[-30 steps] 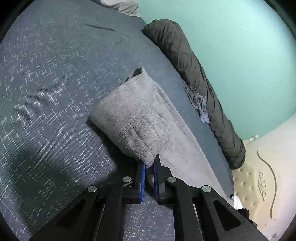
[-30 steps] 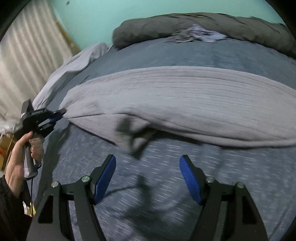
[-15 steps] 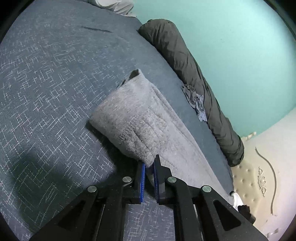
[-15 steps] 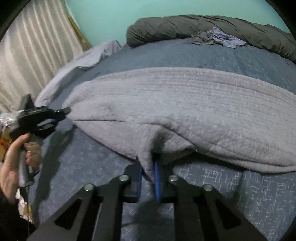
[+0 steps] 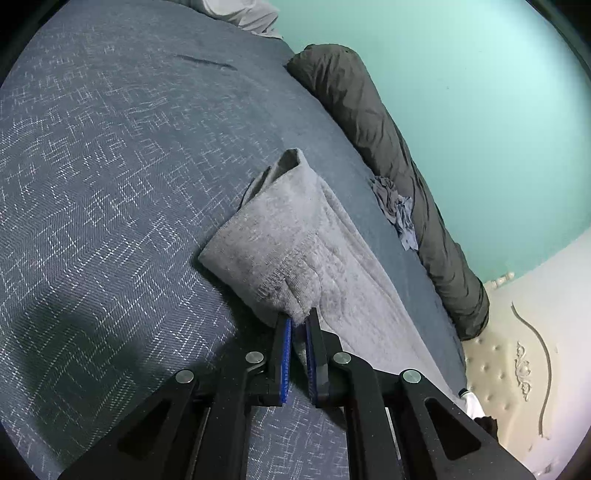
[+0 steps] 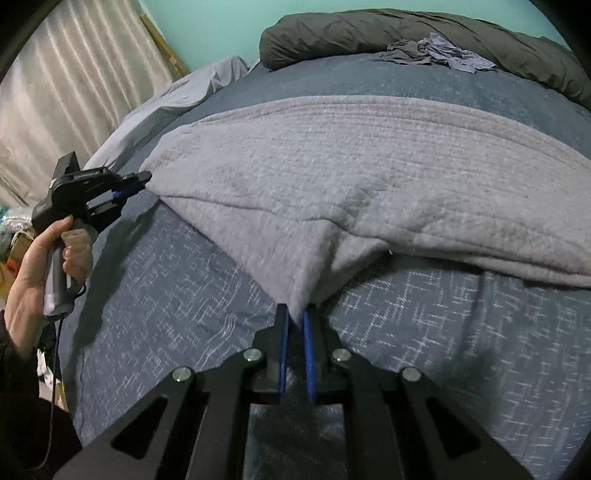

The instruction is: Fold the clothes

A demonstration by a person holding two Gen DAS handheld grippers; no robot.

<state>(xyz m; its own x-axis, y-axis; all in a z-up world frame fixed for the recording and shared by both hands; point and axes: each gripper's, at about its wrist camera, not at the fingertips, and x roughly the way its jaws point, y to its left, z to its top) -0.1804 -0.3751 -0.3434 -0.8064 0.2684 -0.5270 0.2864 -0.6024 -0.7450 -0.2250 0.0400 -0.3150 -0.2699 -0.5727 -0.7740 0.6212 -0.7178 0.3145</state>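
A grey knitted garment (image 6: pixel 351 177) lies stretched across a dark blue patterned bed cover (image 6: pixel 166 295). My right gripper (image 6: pixel 295 317) is shut on its near edge, pulling a peak of cloth toward the camera. In the left wrist view the same garment (image 5: pixel 288 243) runs away toward the headboard, and my left gripper (image 5: pixel 298 321) is shut on its hemmed corner. From the right wrist camera, the left gripper (image 6: pixel 138 179) shows at the far left, pinching the garment's end, with a person's hand (image 6: pixel 40 258) on its handle.
A dark olive rolled duvet (image 6: pixel 406 29) lies along the teal wall, with a small crumpled bluish cloth (image 6: pixel 439 51) against it. A pale sheet (image 6: pixel 177 96) hangs at the bed's far corner by beige curtains (image 6: pixel 62 96). A cream tufted headboard (image 5: pixel 517 369) stands on the right.
My right gripper went from wide open above the bed cover to shut on the garment's near edge, and has moved closer and lower. The left gripper has kept its grip and place.
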